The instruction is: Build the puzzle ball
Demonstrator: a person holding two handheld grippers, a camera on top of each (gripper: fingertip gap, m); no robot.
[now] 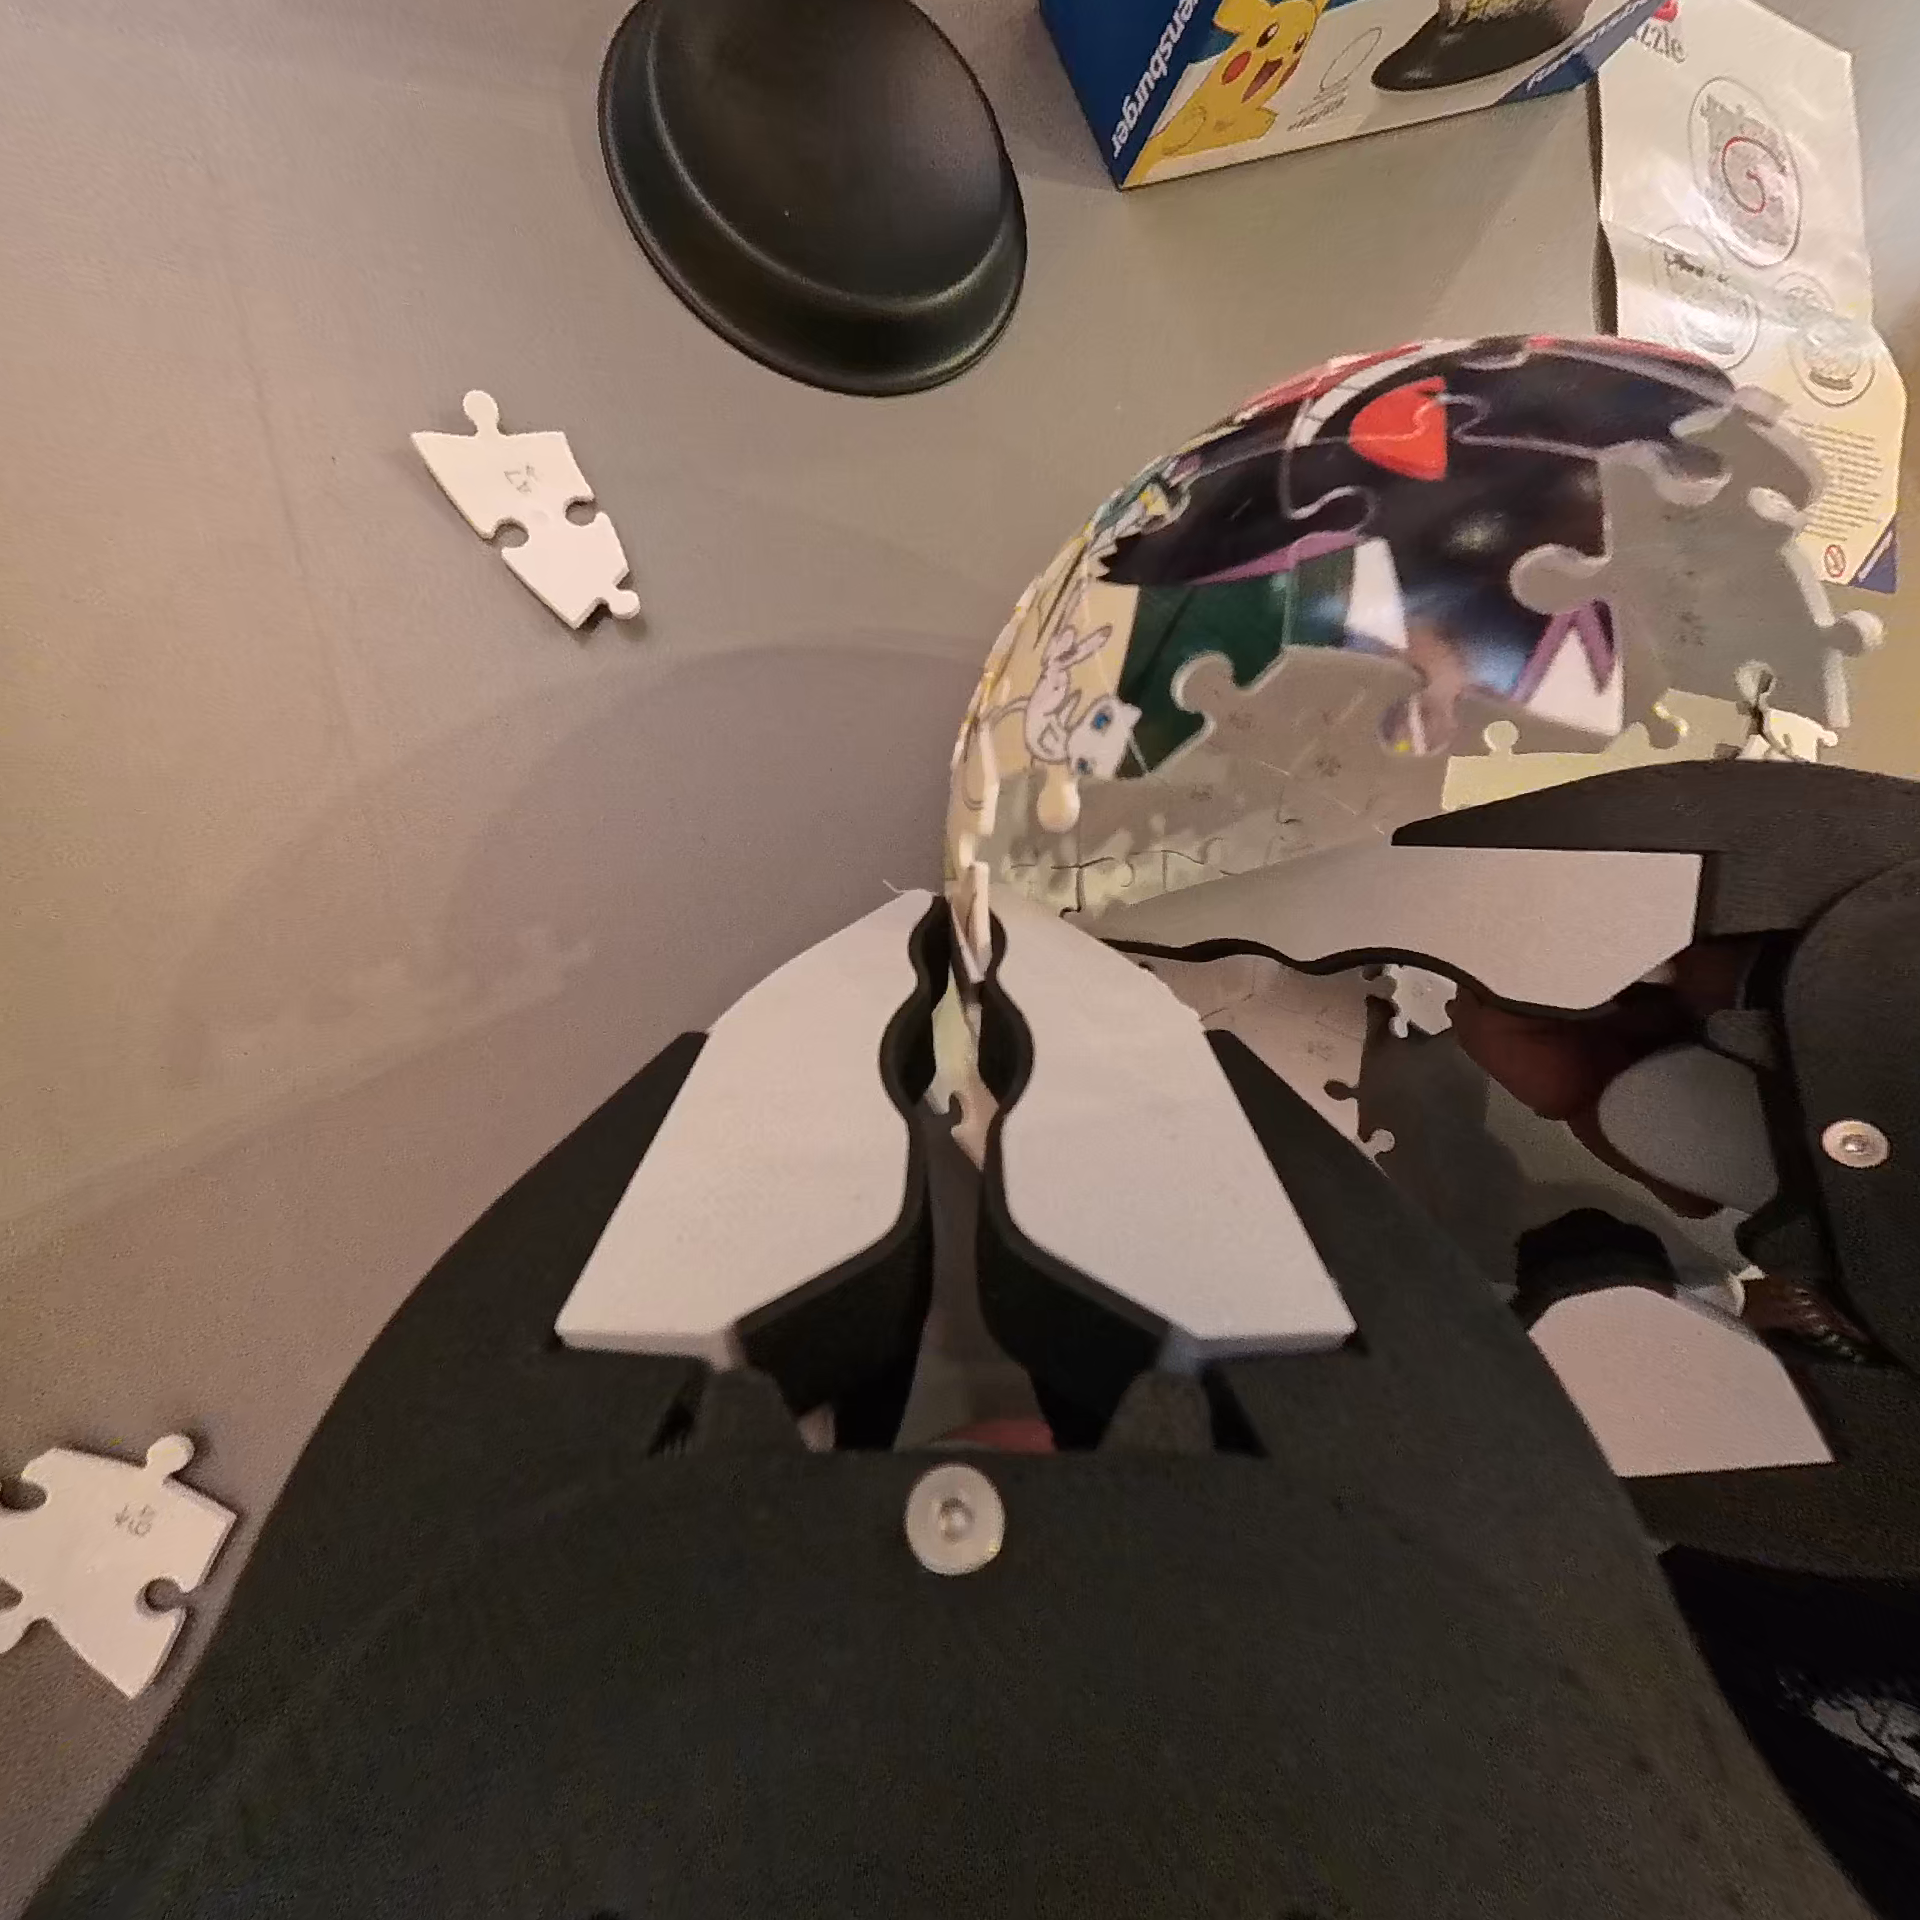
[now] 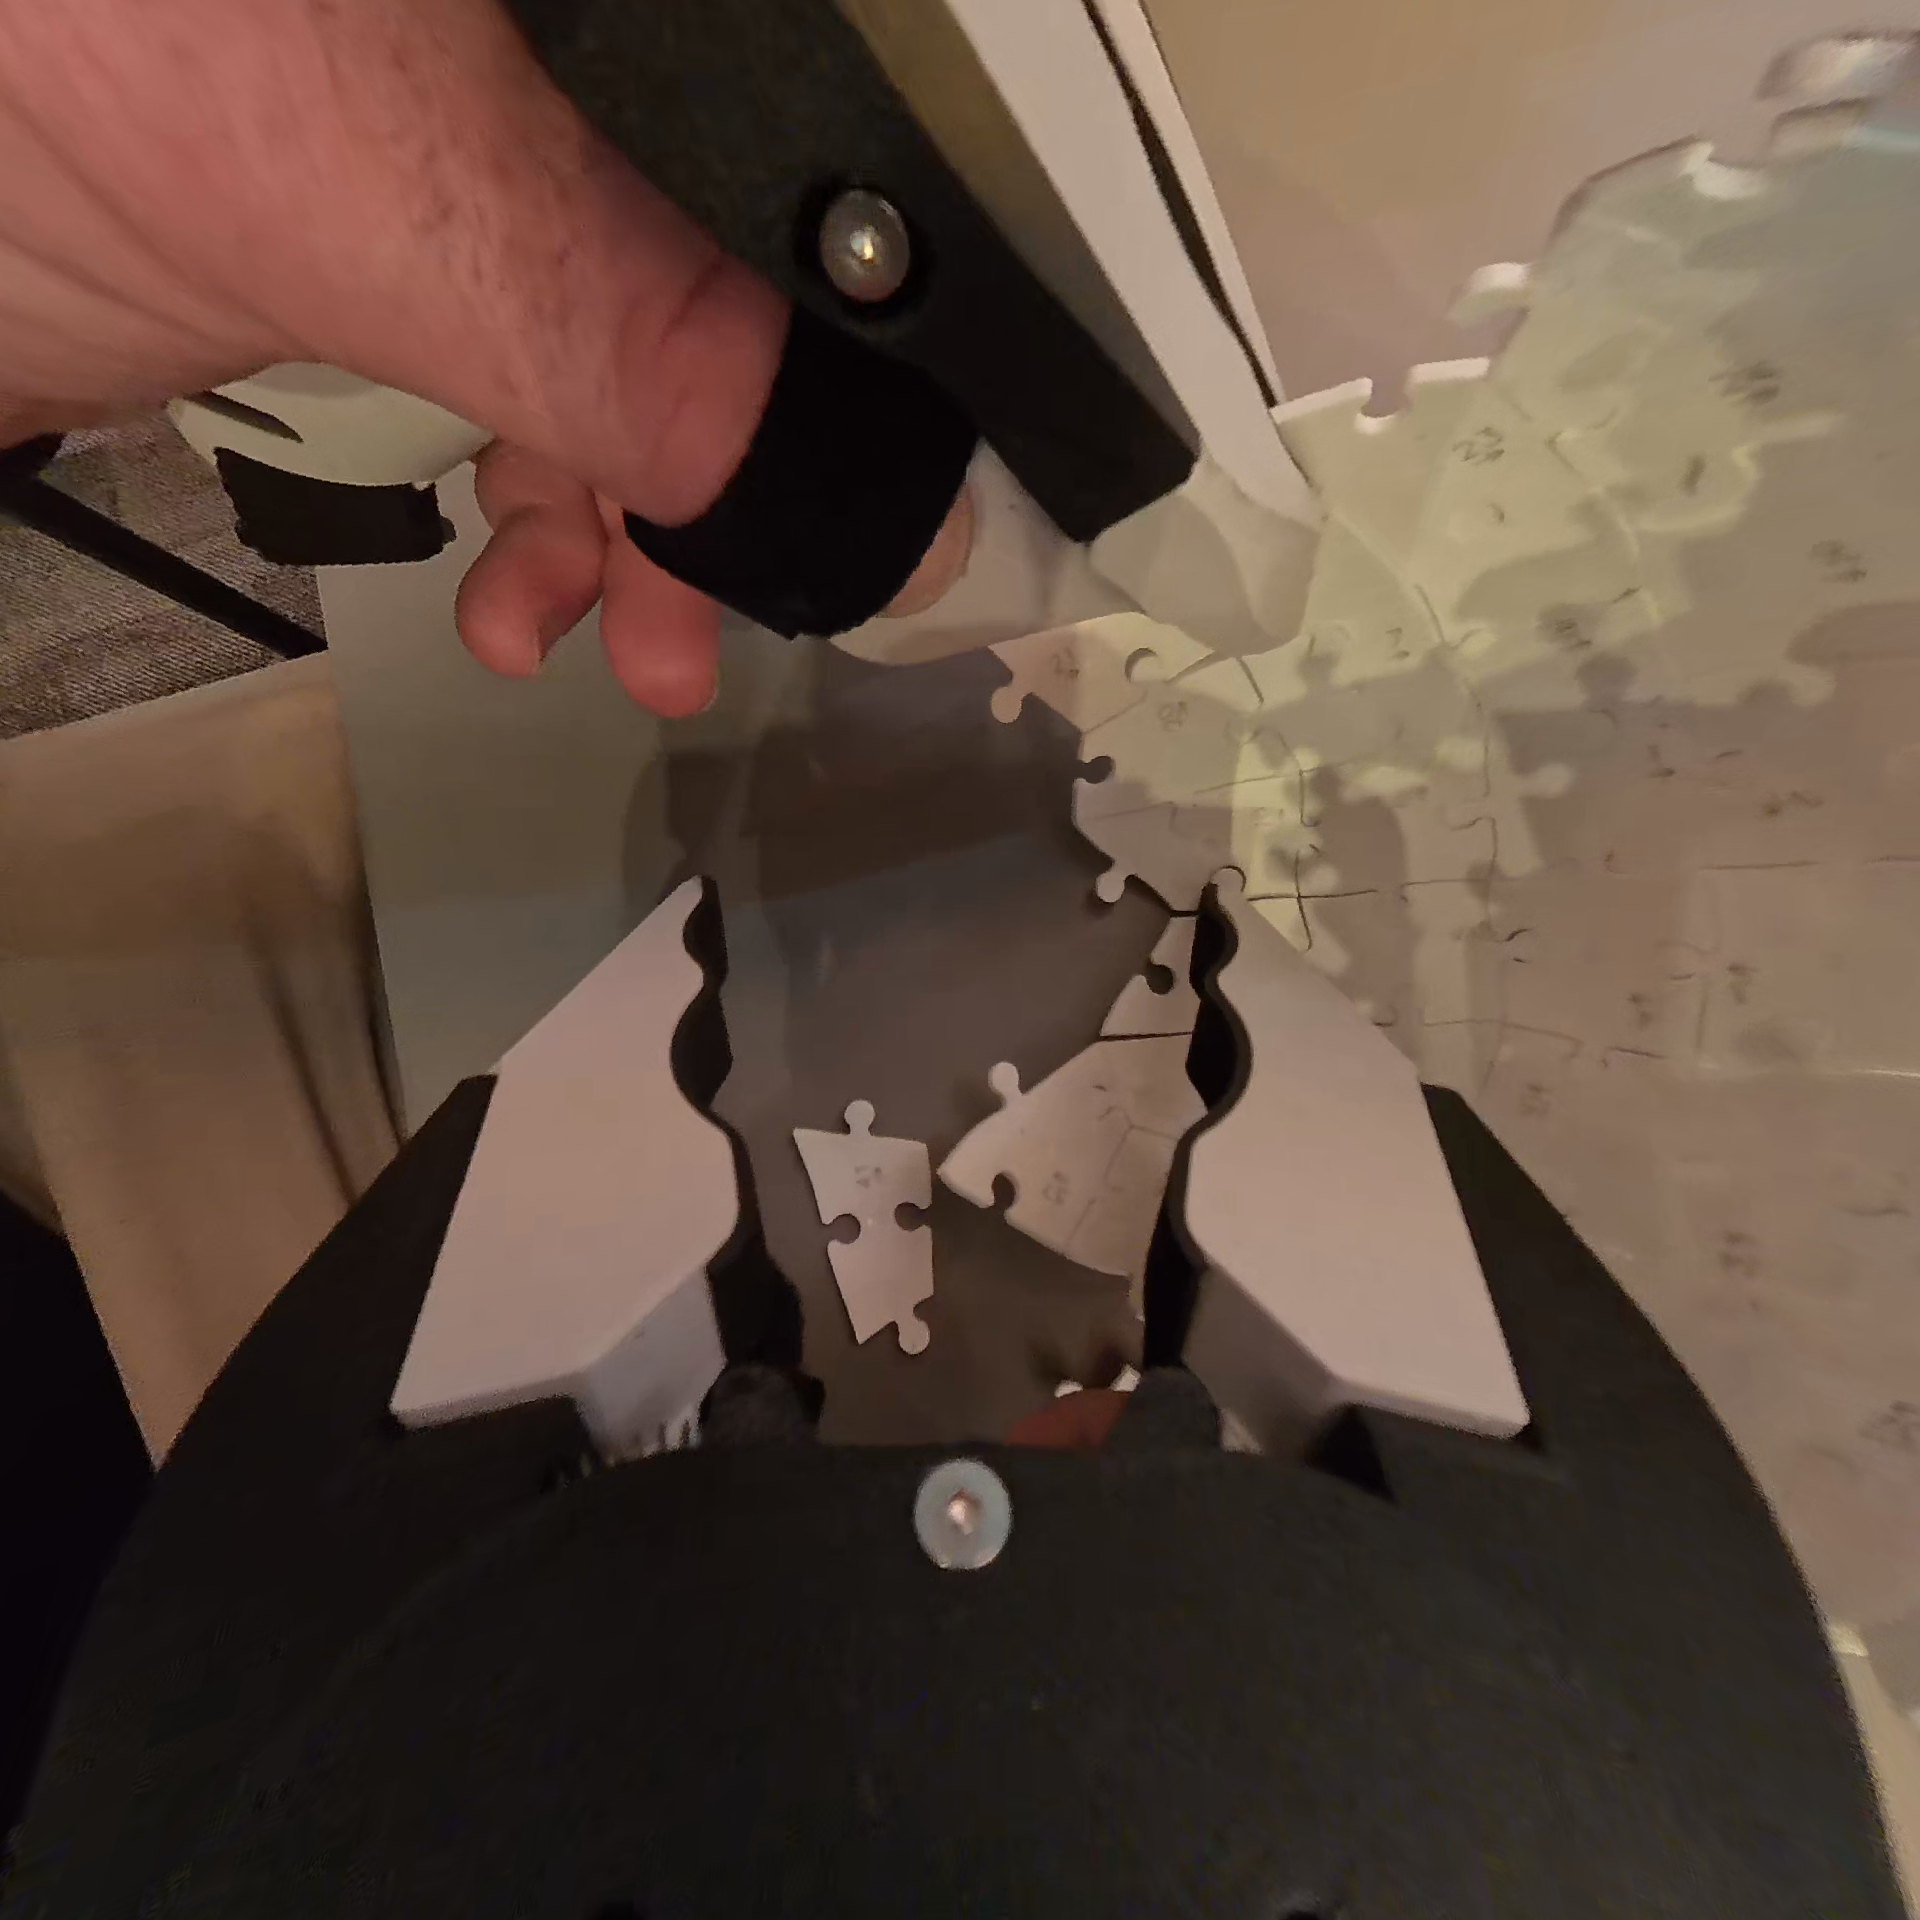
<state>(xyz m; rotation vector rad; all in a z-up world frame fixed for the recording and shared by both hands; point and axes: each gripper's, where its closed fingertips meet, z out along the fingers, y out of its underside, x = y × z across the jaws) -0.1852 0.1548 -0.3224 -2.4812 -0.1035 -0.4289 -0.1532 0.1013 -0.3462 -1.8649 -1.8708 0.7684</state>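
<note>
Clenched on the near edge of the half-built ball (image 1: 1351, 582), the left gripper (image 1: 961, 945) steadies it over the table (image 1: 312, 831), while the right gripper (image 2: 961, 935) stands released inside the shell, so next it likely must pick the loose piece (image 1: 525, 509) lying far left.

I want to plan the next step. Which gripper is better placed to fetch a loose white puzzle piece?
Right, probably. The right gripper is open and empty, while the left gripper is shut on the rim of the half-built colourful puzzle ball.
</note>
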